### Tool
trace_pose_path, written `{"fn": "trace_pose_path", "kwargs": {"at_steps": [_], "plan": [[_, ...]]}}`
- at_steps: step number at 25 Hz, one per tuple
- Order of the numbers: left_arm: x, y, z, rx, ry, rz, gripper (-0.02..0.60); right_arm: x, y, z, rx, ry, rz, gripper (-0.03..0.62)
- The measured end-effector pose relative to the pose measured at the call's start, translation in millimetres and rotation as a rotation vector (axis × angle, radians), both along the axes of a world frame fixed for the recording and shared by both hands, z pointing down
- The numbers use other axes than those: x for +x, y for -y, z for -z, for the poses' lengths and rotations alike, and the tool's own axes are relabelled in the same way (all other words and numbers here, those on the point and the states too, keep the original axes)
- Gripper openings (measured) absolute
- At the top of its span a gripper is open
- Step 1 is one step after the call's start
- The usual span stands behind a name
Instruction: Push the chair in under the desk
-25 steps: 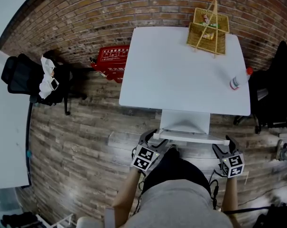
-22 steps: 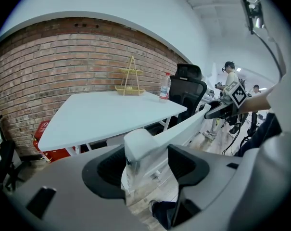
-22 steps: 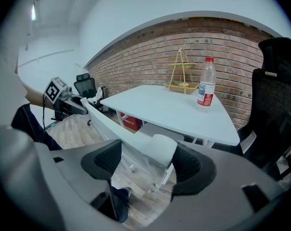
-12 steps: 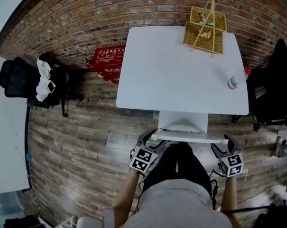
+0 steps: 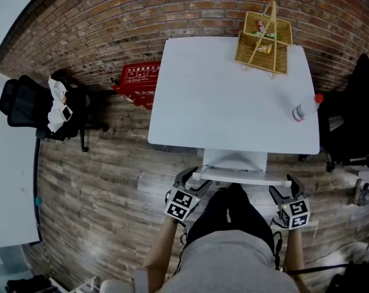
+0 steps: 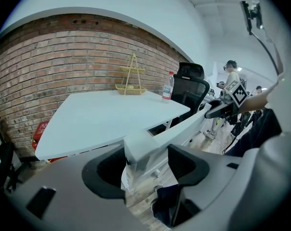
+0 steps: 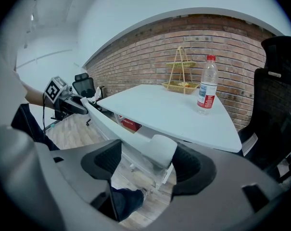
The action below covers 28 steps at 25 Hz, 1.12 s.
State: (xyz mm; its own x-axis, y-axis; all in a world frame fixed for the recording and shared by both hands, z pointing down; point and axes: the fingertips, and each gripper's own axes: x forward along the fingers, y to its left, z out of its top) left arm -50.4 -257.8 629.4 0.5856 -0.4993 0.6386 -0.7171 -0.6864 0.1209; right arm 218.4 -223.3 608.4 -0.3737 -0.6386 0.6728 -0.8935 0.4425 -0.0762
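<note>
White chair back (image 5: 241, 176), left gripper (image 5: 192, 175) and right gripper (image 5: 287, 185) clamped on its ends, forearms (image 5: 162, 250) stretched forward

Overhead head view; low gripper views across shared desk (image 5: 233, 96)

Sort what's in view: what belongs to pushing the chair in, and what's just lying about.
In the job: white chair, white desk, left gripper, right gripper, both clamped on the chair's top rail.

Lying about: wicker basket, water bottle, red box, black office chair at left, black office chair at right.
</note>
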Motion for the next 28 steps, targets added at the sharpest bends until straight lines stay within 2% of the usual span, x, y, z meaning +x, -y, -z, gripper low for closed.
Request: {"fn": "trace_pose_path", "kwargs": {"at_steps": [17,24,28], "plan": [[10.5,33.2,1.3,-0.002,0.006,0.029,0.282,14.5,36.6,-5.3,-0.037,-0.025,0.039,0.331],[12.4,42.6,2.1,-0.004,0.008,0.032,0.282,15.7,52.8,0.0,-0.005,-0.018,0.037,0.331],[16.1,49.6,1.4,-0.002,0.011,0.043,0.282,19.1,58.5,-1.6,-0.019,-0.021,0.053,0.331]]}}
